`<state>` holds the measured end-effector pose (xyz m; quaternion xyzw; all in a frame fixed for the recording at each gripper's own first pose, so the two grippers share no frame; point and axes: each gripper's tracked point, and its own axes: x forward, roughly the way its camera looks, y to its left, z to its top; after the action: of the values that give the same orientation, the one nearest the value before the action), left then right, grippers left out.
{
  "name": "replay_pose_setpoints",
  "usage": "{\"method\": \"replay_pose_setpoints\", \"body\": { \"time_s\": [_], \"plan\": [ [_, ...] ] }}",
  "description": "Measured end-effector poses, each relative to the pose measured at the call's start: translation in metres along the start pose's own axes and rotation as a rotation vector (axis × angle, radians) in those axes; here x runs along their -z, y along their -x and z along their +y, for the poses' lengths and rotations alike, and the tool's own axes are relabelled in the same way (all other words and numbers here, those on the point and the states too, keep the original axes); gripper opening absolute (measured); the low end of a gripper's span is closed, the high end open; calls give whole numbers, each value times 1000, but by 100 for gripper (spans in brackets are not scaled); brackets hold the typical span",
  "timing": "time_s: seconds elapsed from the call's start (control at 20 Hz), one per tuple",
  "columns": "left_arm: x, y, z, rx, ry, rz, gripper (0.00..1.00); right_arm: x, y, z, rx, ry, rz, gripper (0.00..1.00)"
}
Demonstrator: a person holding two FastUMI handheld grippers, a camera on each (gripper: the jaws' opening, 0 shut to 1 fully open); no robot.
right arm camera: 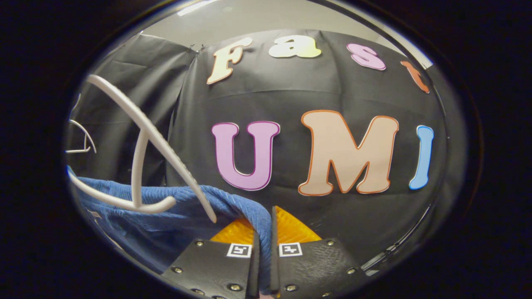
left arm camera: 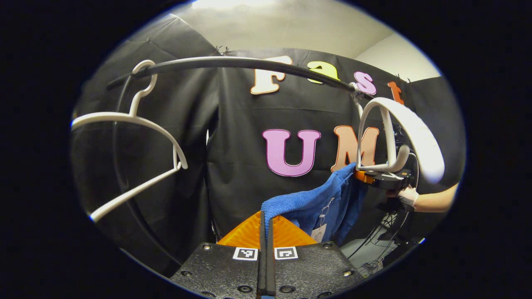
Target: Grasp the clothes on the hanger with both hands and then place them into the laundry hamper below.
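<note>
An empty white hanger hung from the rail at left. The left gripper pinched one corner of the blue garment, stretched toward the right gripper, which clamped the other corner below a second hanger.

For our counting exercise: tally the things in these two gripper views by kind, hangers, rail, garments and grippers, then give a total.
White hangers: 2 (one on the rail, one by the garment)
Black rail: 1
Blue garment: 1
Grippers: 2 (left gripper, right gripper)
Total: 6
</note>
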<state>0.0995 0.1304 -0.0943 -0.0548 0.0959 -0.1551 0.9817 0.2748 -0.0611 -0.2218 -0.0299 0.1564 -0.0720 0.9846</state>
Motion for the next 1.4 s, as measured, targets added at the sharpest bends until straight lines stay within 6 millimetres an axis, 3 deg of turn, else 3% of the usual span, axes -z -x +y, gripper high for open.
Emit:
{"method": "replay_pose_setpoints", "body": {
  "time_s": [0.35,0.6,0.8,1.1,1.25,1.4],
  "plan": [
    [40,27,-21,-15,-54,76,1,46,35,-3,-3,35,84,10],
    [53,43,-47,-3,-77,100,0,61,61,-9,-3,43,116,10],
    [62,44,-81,44,-88,110,0,54,84,-3,-33,62,100,10],
    [70,16,-156,173,-122,105,0,36,112,26,-120,62,67,10],
    [62,0,-189,238,-120,82,0,24,123,38,-154,55,49,10],
    [46,-20,-206,269,-92,35,1,10,128,42,-177,39,23,10]
  ]
}}
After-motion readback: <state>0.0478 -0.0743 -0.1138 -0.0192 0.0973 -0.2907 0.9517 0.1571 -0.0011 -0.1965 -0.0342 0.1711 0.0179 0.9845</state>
